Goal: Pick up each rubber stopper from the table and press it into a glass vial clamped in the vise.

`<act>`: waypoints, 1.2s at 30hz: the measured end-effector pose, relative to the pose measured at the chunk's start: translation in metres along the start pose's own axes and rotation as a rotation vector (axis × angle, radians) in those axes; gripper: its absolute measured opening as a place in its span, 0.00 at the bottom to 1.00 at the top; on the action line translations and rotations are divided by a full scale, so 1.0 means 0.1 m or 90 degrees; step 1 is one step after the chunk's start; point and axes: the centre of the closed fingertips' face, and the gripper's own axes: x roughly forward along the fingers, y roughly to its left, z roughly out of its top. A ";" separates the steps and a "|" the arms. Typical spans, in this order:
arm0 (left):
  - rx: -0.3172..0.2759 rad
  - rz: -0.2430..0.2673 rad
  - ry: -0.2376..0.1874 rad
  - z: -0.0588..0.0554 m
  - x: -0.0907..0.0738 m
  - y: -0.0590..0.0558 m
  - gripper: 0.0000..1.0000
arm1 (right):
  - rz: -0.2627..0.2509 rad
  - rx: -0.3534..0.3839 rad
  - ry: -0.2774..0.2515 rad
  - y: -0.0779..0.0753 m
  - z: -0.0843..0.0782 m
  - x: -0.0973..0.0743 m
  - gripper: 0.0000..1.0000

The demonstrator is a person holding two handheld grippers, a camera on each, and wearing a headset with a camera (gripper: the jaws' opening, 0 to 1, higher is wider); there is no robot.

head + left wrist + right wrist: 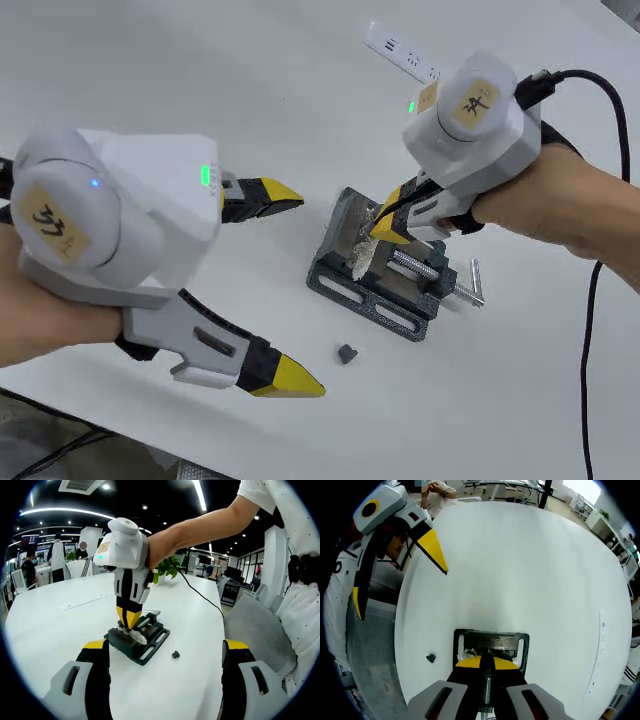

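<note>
right gripper (485,663), pressed together, tips at grey metal vise (375,290): likely seating step. left gripper (310,294) spread; next, black rubber stopper (346,353) beside vise.

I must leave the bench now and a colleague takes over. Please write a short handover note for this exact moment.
Left hand-held gripper: open, empty, held above the table, left of the vise.
Right hand-held gripper: jaws shut, tips down at the glass vial clamped in the vise. Whether they hold a stopper is hidden.
One rubber stopper lies loose on the table near the vise.
Done: cannot be judged from here.
Left: the loose stopper is not yet picked up or pressed in.
</note>
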 end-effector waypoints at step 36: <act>0.000 0.015 0.014 -0.02 -0.11 -0.02 0.91 | -0.015 0.006 -0.025 -0.03 -0.01 0.00 0.02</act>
